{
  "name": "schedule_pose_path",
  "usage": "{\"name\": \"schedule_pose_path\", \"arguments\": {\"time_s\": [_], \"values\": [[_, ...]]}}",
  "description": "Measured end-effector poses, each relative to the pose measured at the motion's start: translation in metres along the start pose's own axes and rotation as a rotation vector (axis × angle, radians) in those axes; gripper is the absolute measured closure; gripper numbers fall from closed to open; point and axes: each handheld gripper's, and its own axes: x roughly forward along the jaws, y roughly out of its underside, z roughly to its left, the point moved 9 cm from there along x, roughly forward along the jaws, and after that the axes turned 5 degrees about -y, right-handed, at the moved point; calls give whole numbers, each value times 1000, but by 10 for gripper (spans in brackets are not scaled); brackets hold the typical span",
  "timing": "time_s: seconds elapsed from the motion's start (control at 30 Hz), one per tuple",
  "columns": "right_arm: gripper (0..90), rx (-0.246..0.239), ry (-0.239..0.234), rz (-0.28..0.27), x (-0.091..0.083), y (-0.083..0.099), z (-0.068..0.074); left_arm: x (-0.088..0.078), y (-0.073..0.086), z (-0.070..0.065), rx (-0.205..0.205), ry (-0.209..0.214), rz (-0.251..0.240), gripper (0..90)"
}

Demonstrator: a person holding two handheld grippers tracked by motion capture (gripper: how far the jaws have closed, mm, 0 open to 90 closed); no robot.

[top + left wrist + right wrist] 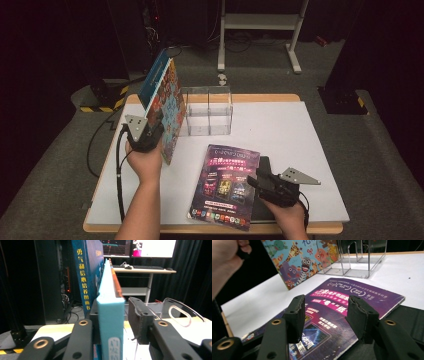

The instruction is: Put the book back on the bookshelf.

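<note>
High view: two upright books (165, 102), a blue one and a colourful patterned one, stand on the white desk (280, 130) at about ten o'clock, beside one clear acrylic two-slot holder (209, 110). Left tongs (150, 131) sit around the patterned book's edge, jaws slightly parted; whether the pads press it I cannot tell. One purple magazine (227, 185) lies at six o'clock. Right tongs (261, 181) hover half open just over it, holding nothing.

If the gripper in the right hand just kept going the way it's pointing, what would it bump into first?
Most likely the purple magazine lying flat on the table: the right gripper points low across its cover, jaws open and empty. Depth is hard to judge.
</note>
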Motion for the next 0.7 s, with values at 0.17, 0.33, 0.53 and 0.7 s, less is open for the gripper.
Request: {"name": "schedule_pose_path", "arguments": {"time_s": [0.17, 0.33, 0.53, 0.7], "values": [[455, -14, 9, 10, 0, 0, -2, -13, 2, 5, -32, 27, 3, 572], [450, -25, 23, 17, -1, 1, -5, -24, 8, 9, -20, 51, 13, 546], [417, -50, 41, 40, 0, 4, -7, -37, 23, 10, -4, 96, 46, 510], [399, -79, 71, 47, 0, 4, -11, -49, 43, 7, 12, 162, 92, 507]]}}
